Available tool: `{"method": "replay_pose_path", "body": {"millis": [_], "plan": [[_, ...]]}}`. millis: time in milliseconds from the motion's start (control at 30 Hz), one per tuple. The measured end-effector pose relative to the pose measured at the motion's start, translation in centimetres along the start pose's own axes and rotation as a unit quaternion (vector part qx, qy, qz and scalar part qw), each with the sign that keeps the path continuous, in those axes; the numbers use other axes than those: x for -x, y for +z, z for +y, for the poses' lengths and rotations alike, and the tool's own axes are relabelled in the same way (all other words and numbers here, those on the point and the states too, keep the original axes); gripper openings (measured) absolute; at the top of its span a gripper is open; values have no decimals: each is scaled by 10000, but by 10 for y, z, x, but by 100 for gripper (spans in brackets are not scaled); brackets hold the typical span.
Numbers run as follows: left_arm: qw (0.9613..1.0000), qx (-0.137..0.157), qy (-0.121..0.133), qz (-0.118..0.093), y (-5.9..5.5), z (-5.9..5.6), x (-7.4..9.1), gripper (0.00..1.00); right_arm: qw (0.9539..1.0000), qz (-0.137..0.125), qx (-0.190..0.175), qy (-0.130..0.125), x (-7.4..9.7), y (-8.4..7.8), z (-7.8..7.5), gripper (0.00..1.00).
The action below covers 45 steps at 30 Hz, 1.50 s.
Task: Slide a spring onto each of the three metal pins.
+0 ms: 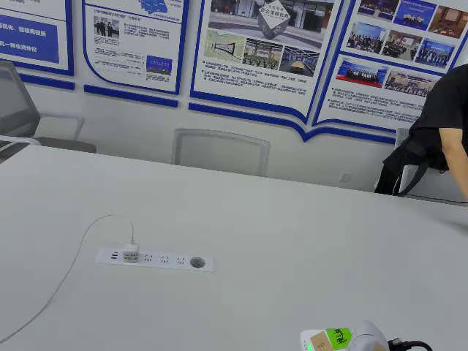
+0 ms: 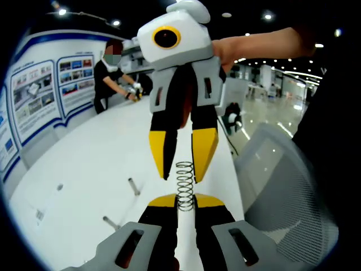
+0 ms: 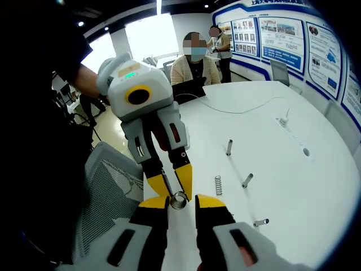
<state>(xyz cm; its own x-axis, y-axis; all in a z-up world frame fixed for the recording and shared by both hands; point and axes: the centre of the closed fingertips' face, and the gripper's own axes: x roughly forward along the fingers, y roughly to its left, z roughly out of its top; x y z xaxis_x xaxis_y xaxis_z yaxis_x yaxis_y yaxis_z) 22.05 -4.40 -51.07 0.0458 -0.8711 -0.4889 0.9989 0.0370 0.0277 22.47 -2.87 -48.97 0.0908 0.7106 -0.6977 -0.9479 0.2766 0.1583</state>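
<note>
My left gripper (image 2: 185,202) is shut on the lower end of a small steel spring (image 2: 185,183), held upright above the white table (image 2: 101,169). My right gripper (image 2: 182,178) comes in from the opposite side, open, with the spring's upper end between its yellow fingertips. In the right gripper view the spring (image 3: 179,200) shows end-on between my right gripper's (image 3: 181,201) jaws, with my left gripper (image 3: 174,193) behind it. Three metal pins (image 3: 229,147) (image 3: 247,180) (image 3: 260,222) stand bare on the table, and a second spring (image 3: 218,185) stands among them. A gripper's top (image 1: 344,340) peeks in at the head view's bottom edge.
A recessed power strip (image 1: 153,259) holds a white charger (image 1: 131,253) with a cable running left. Grey chairs (image 1: 219,151) stand along the far edge below wall posters. A mesh chair back (image 3: 107,192) is close beside the grippers. People sit and stand at the table's far side (image 3: 194,65).
</note>
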Motion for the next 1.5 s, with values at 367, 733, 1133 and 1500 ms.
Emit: {"method": "replay_pose_path", "body": {"millis": [367, 733, 1133, 1500], "plan": [[10000, -61, -62, -27, 4, -3, 1, 10, 9997, 152, 147, 96, -2, -3, 4, 18], [9997, -83, -212, 8, 2, -10, -2, 10, 9988, 287, 286, 280, -9, -11, 13, 13], [9994, -97, -329, 93, -3, -15, -4, 10, 9982, 413, 240, 366, -13, -16, 17, 12], [9995, 134, -266, 123, -14, -14, 0, 11, 9976, 486, 277, 401, -24, -15, 18, 12]]}}
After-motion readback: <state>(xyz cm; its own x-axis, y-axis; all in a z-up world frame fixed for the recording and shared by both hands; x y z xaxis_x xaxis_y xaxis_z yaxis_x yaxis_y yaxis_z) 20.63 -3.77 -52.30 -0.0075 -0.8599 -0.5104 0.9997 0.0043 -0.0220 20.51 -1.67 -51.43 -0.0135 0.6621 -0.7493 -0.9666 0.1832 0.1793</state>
